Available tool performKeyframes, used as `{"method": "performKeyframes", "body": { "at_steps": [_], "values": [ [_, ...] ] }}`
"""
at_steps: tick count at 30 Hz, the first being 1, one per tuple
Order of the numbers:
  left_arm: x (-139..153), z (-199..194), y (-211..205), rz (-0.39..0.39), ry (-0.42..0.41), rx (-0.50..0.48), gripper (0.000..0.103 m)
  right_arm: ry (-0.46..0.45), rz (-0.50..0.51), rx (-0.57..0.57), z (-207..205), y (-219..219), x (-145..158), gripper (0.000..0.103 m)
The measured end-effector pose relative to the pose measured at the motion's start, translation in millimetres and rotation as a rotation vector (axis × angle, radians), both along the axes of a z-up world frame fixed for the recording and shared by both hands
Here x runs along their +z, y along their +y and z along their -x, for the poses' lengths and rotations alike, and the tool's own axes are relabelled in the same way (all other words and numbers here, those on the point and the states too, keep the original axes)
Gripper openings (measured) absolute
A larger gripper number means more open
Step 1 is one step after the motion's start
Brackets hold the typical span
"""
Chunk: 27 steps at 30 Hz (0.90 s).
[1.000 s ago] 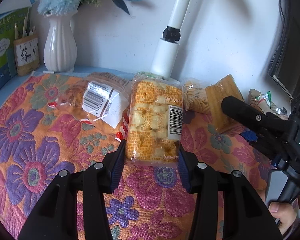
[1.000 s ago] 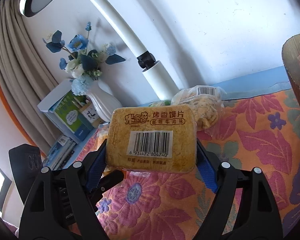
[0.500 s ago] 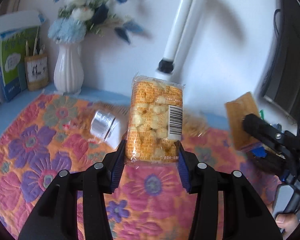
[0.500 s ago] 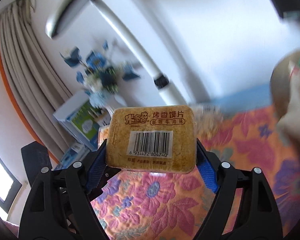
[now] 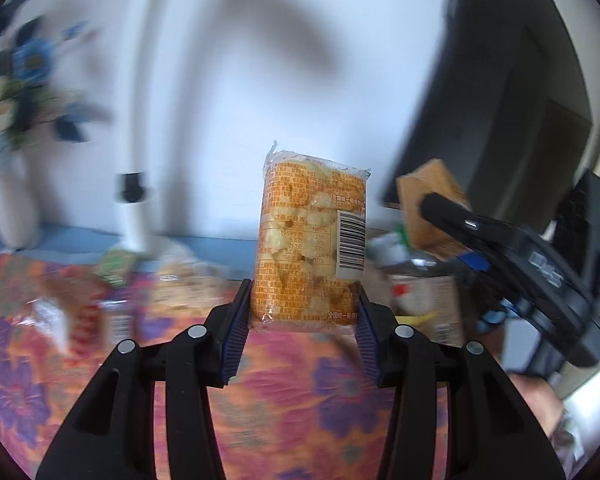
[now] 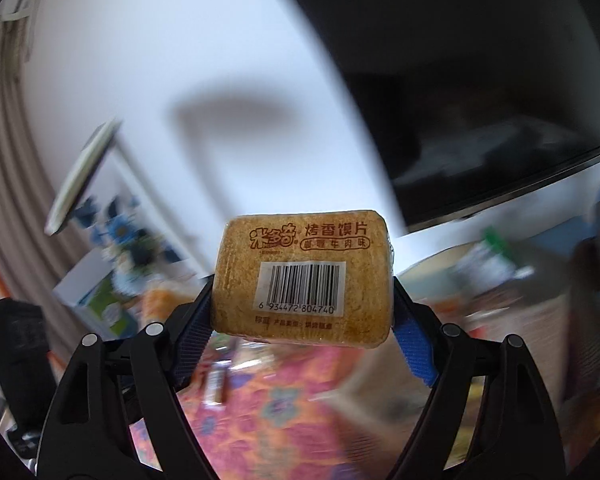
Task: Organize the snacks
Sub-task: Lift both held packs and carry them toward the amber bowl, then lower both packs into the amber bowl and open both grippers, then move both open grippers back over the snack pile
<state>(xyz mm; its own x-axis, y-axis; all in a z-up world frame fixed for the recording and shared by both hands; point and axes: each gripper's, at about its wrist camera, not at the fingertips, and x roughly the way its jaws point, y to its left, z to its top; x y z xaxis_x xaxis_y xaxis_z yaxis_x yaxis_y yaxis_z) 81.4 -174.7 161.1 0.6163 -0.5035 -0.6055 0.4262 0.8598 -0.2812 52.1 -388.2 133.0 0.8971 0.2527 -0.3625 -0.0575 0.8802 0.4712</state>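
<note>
Orange puffed-snack packet (image 5: 310, 246) clamped upright in left gripper (image 5: 303, 322), held above floral cloth (image 5: 300, 392). Brown cracker pack (image 6: 304, 278) clamped in right gripper (image 6: 302, 320), barcode facing camera, also held aloft. Background blurred.

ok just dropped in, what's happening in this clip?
A person is sorting snacks with a handheld gripper in each hand. The left gripper is shut on an orange snack pack, held upright above the floral tablecloth. The right gripper is shut on a brown baked-chip pack, barcode facing the camera. More snack bags lie on the cloth; the background is motion-blurred.
</note>
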Motion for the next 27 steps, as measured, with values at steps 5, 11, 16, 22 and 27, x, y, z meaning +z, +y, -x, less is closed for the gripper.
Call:
{"method": "performKeyframes", "body": {
  "at_steps": [5,11,16,22,27],
  "values": [
    [-12.5,-1.1,-62.9,-0.006,0.045,-0.11,0.046,0.071,0.005,-0.088,-14.9,-50.3,-14.5,0.082],
    [-37.0,-13.3,-95.9,-0.018,0.099,-0.139,0.046,0.143,0.057,-0.114,-33.7,-59.3,-34.5,0.082],
    [-52.4,-27.4,-108.6,-0.04,0.132,-0.166,0.051,0.192,0.102,-0.14,-48.9,-52.7,-43.0,0.086],
    [-51.5,-23.8,-108.4,-0.131,0.1,-0.197,0.098,0.208,0.089,-0.196,-41.8,-55.3,-35.5,0.1],
    [-36.9,-31.3,-73.1,-0.122,0.099,-0.101,0.098,0.142,-0.007,-0.199,-26.7,-44.5,-15.0,0.1]
  ]
}}
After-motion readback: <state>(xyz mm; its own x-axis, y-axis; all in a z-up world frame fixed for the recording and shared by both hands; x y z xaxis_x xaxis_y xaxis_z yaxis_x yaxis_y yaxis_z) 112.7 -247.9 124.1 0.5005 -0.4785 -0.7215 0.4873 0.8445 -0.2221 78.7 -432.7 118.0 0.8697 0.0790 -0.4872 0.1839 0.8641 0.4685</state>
